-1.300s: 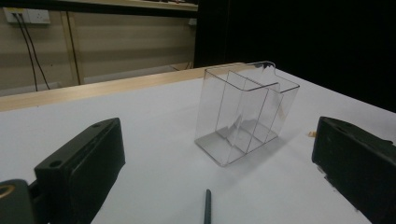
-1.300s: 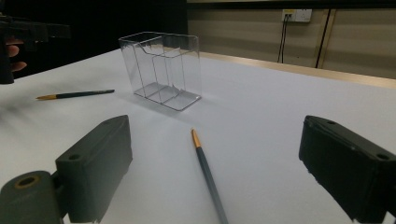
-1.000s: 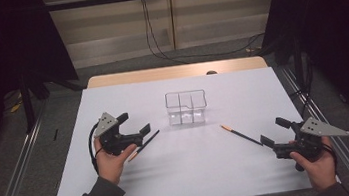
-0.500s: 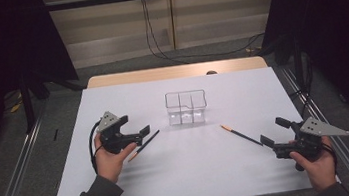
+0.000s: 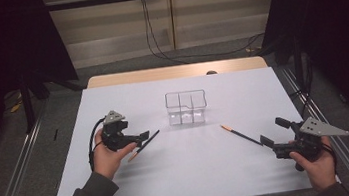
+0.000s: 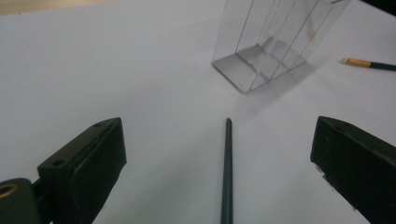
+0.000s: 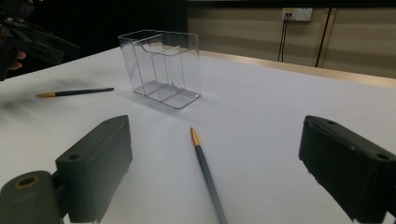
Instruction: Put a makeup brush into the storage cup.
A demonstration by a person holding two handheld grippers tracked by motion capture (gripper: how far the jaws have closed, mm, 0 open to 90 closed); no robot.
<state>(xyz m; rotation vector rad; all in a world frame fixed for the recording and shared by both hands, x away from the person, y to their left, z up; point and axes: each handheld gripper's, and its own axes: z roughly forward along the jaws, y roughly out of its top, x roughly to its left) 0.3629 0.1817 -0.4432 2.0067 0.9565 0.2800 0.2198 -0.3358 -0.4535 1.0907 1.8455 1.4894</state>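
A clear plastic divided container (image 5: 186,107) stands mid-table on the white table (image 5: 192,176). A dark pencil (image 5: 143,146) lies left of it, just by the jaws of my left gripper (image 5: 139,138). In the left gripper view this pencil (image 6: 227,172) lies on the table between the wide-open jaws of the left gripper (image 6: 222,140), pointing at the container (image 6: 275,42). A second pencil (image 5: 240,135) lies to the right, in front of my right gripper (image 5: 275,133). In the right gripper view that pencil (image 7: 208,177) runs between the open jaws of the right gripper (image 7: 219,135), untouched.
The white sheet ends at a wooden edge (image 5: 174,72) at the back. Beyond it are a floor, hanging cables (image 5: 154,35) and dark curtains. Metal rails (image 5: 15,173) run along both sides of the table.
My left gripper has crept slightly to the right, toward its pencil. The right gripper, both pencils and the container have stayed put.
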